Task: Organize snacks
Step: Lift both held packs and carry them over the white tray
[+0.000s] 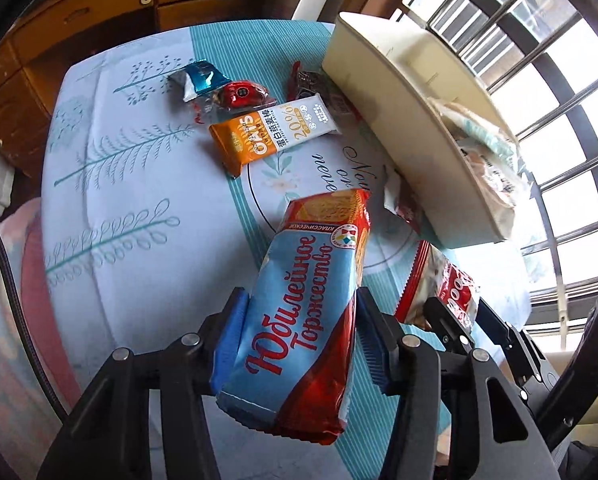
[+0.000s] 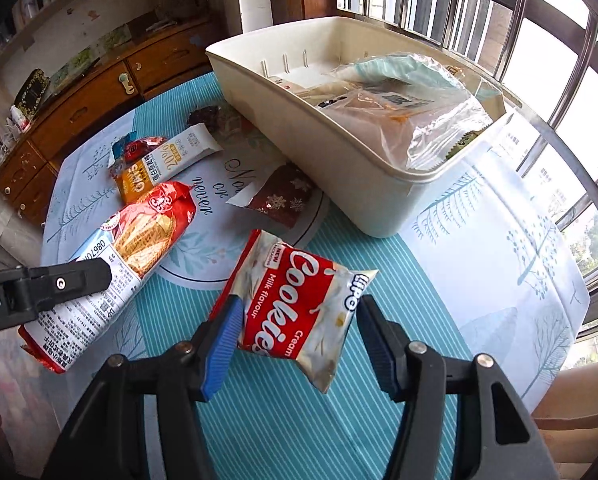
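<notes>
Left gripper (image 1: 299, 344) clamped on a long biscuit pack (image 1: 307, 312), lifted off the counter (image 2: 479, 240), long axis running straight ahead between the blue pads; Cyrillic "Юбилейное Торжество" readable. Right gripper (image 2: 299, 344) closed on a small cookie bag (image 2: 295, 304), printed "Lipo Cookies, Cream Milk flavour, NEW". Cream bin (image 2: 339, 160) ahead and to the right of both, near the counter's window edge, nearer the right gripper, already part-filled with bags. Left behind toward the far edge: oat bar (image 1: 271, 132) marked "OATS 20%", red candy (image 1: 243, 94), snowflake packet (image 2: 283, 196).
</notes>
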`<state>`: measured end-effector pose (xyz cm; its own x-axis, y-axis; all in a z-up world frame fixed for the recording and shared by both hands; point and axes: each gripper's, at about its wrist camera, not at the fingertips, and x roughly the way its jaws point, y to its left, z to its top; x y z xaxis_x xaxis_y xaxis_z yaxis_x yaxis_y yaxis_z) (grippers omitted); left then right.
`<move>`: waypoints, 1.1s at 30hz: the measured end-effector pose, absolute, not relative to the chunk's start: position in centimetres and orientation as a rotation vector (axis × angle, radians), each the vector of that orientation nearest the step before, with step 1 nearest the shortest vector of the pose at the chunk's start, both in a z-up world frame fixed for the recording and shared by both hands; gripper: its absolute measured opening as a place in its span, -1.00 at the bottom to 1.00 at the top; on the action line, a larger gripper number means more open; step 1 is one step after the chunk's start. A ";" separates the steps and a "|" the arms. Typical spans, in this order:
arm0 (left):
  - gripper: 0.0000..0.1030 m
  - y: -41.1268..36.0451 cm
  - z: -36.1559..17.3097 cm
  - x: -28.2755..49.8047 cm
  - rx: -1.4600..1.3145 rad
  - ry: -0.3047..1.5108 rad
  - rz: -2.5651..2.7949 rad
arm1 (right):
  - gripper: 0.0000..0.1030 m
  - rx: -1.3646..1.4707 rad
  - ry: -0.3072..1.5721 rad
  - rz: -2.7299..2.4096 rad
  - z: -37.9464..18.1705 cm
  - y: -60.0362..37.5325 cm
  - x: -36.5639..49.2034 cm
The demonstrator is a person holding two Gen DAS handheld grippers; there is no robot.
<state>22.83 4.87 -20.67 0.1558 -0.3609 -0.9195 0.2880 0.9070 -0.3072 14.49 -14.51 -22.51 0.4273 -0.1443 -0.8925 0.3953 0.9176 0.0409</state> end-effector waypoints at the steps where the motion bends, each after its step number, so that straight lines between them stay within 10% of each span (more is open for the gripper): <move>1: -0.01 5.0 -20.4 22.2 -0.088 1.338 -0.463 | 0.15 0.263 1.074 -0.338 -22.0 -14.5 14.3; 33: -0.14 3.9 -9.3 17.7 -0.476 1.109 -0.330 | 0.14 0.101 0.935 0.007 -11.4 -18.3 12.2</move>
<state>17.67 3.89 -9.28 0.4133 -0.4817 -0.7728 0.0189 0.8530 -0.5216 12.16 -18.33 -11.42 0.5939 0.0499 -0.8030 0.0375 0.9953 0.0895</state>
